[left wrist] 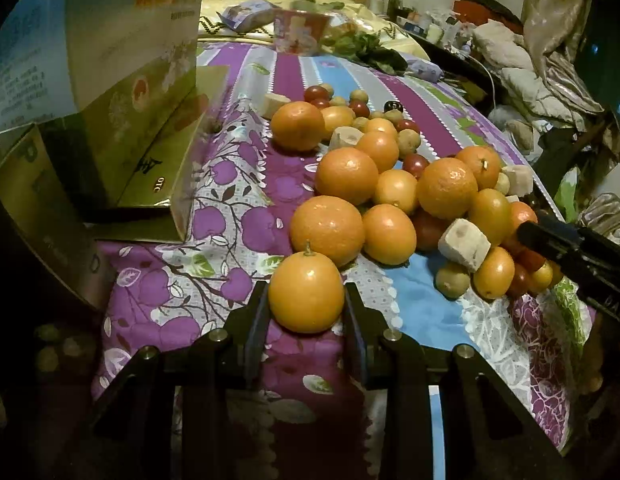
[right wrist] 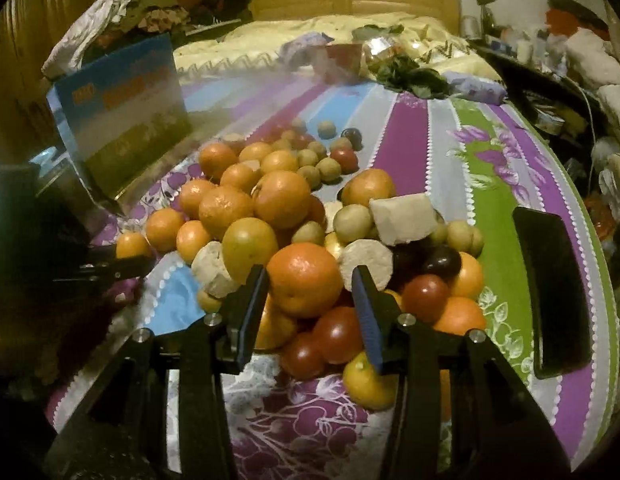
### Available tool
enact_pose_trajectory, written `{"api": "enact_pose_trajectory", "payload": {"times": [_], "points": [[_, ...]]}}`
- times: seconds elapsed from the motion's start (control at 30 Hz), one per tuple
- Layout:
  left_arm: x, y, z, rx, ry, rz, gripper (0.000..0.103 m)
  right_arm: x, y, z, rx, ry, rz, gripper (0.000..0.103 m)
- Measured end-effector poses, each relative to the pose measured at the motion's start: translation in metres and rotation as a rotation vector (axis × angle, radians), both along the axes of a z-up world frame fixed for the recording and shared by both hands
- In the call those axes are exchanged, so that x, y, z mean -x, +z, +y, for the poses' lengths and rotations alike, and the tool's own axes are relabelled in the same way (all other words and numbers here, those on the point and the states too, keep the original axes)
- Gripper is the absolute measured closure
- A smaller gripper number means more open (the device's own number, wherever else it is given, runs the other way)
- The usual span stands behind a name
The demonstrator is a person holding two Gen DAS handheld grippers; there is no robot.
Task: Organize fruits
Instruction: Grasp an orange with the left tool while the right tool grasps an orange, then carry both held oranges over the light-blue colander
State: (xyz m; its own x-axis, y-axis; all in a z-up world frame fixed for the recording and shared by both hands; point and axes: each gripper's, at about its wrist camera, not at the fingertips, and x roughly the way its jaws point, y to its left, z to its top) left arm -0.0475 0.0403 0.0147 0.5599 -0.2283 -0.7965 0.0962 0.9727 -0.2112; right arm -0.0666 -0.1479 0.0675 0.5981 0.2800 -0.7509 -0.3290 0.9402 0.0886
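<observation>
Left claw [left wrist: 306, 312] clamped on orange [left wrist: 306, 293] at near edge of fruit pile [left wrist: 389, 184] on bed [left wrist: 246, 216], right claw [right wrist: 310, 292] parted around tangerine [right wrist: 304, 279], contact unclear

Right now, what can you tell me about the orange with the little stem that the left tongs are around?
The orange is round, smooth and shiny, with a short brown stem poking up on top. It sits on the purple flowered bedsheet, at the near edge of the fruit pile. The left tongs are shut on it, one finger on each side. A bigger orange sits just behind it; whether they touch is unclear.
</observation>
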Motion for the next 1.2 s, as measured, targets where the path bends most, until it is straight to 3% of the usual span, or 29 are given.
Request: {"api": "enact_pose_trajectory", "payload": {"times": [0.13,0.2,0.37,0.73,1.0,1.2], "points": [[-0.001,-0.001,0.0,0.001,0.0,0.001,0.066,0.004,-0.007,0.01,0.057,-0.022,0.002,0.056],[-0.001,-0.001,0.0,-0.002,-0.001,0.002,0.066,0.005,-0.008,0.01,0.066,-0.044,0.0,0.06],[0.001,0.01,-0.003,-0.028,-0.007,-0.009,0.066,0.009,0.004,0.002,0.02,-0.116,0.001,0.064],[0.033,0.132,0.018,-0.088,0.0,-0.117,0.066,0.041,0.083,0.022,-0.047,-0.271,-0.047,0.064],[0.069,0.189,0.096,-0.1,0.131,-0.143,0.066,0.044,0.127,0.083,-0.071,-0.208,-0.083,0.064],[0.092,0.209,0.169,-0.103,0.245,-0.154,0.066,0.042,0.153,0.149,-0.105,-0.106,-0.084,0.064]]}}
